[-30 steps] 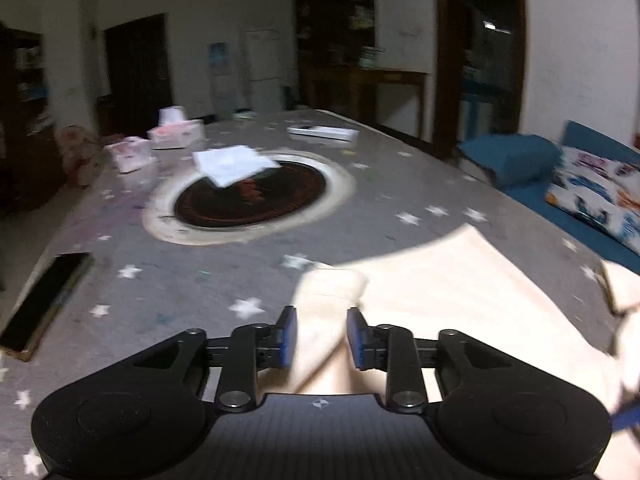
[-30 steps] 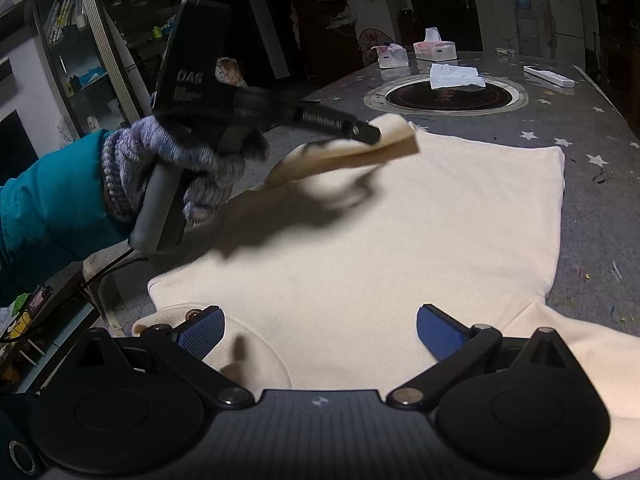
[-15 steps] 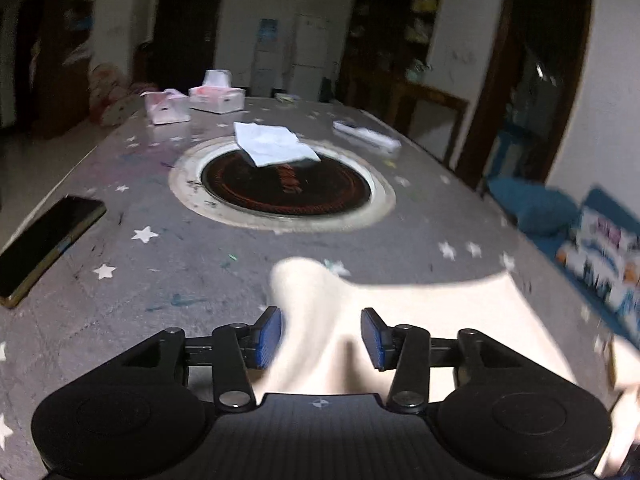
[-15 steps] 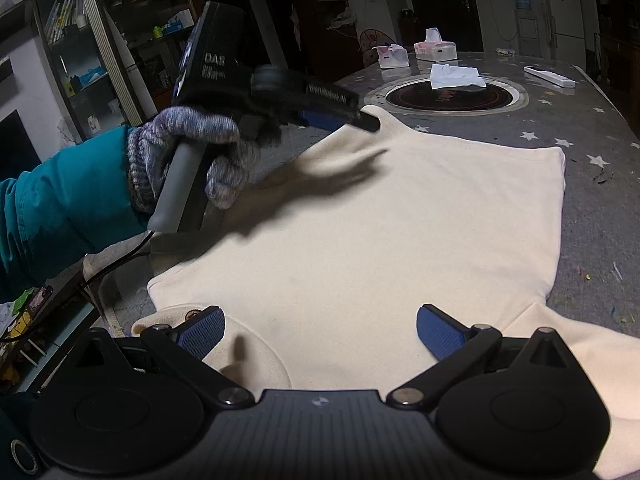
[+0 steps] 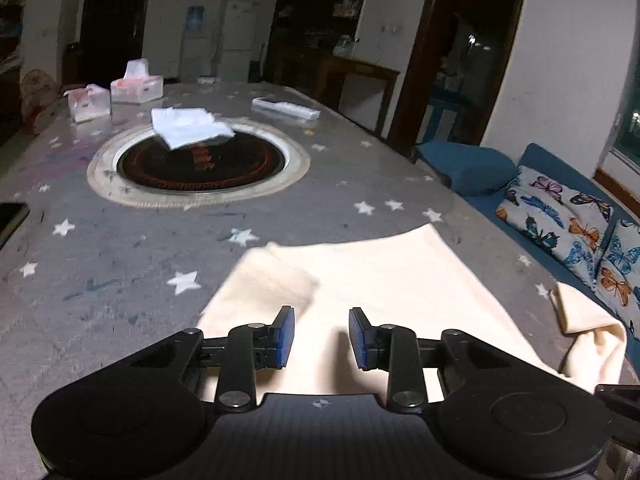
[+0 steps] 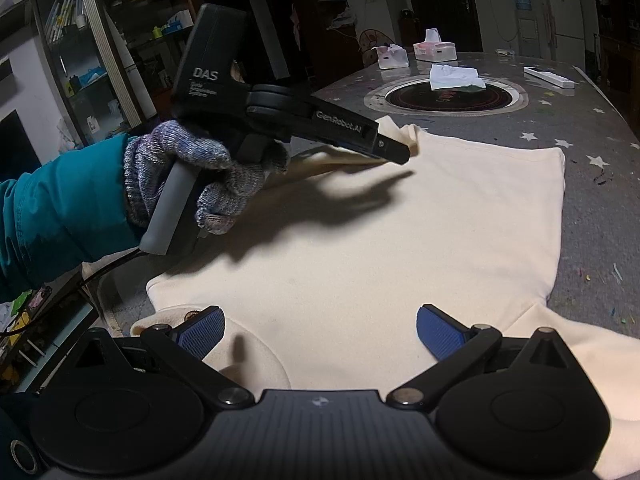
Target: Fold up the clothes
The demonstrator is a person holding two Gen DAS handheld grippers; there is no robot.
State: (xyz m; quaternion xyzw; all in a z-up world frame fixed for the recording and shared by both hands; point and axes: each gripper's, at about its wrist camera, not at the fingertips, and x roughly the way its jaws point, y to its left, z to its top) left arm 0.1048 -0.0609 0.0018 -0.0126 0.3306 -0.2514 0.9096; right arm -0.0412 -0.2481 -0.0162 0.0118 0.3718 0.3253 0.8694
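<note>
A cream shirt (image 6: pixel 400 240) lies spread flat on the grey star-print table (image 6: pixel 592 184); it also shows in the left wrist view (image 5: pixel 392 280). Its left sleeve (image 5: pixel 272 280) lies folded over onto the body. My left gripper (image 5: pixel 320 338) is open and empty, just above the shirt behind that sleeve; from the right wrist view it (image 6: pixel 394 152) hovers over the shirt's far left corner. My right gripper (image 6: pixel 320 330) is wide open and empty over the near collar end of the shirt. The right sleeve (image 6: pixel 592 360) trails off at the near right.
A round black hotplate (image 5: pixel 200 160) with a white cloth (image 5: pixel 188 130) on it is set in the table's middle. Two tissue boxes (image 5: pixel 136 86) and a white remote (image 5: pixel 286 108) lie beyond. A phone (image 5: pixel 10 218) lies at the left edge. A blue sofa with cushions (image 5: pixel 568 216) stands right.
My left gripper, shut on the sleeve a second ago, has opened and let it drop onto the shirt, then drawn back. My right gripper has stayed open and still.
</note>
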